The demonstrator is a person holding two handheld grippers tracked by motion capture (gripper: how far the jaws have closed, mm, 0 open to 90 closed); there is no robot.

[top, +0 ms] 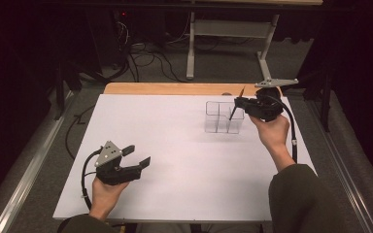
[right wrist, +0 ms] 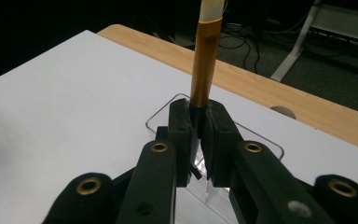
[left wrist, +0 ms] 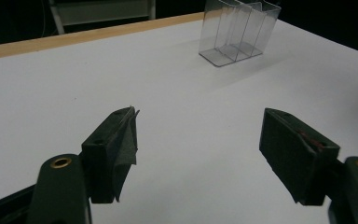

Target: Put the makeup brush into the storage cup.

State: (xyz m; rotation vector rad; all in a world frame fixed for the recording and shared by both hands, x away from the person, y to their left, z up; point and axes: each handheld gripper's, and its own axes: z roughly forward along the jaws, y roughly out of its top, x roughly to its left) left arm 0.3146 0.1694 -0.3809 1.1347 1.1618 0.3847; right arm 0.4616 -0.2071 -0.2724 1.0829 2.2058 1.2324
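Right gripper point(top: 238, 104) hovered over clear divided holder point(top: 223, 117) nr the worktop's point(top: 175, 145) far right corner, jaws clamped on a pen point(right wrist: 205, 70), orange-brown barrel w/ pale end. Pen stood tilted, dark lower end down inside the holder's right compartment. Left gripper point(top: 138, 155) sat nr the near left corner, jaws spread wide, nothing btwn them, well apart from holder. Bare wood strip point(top: 175, 89) ran along the far edge. Beyond the table: cables point(top: 145, 58) on floor, grey stand legs point(top: 190, 48).
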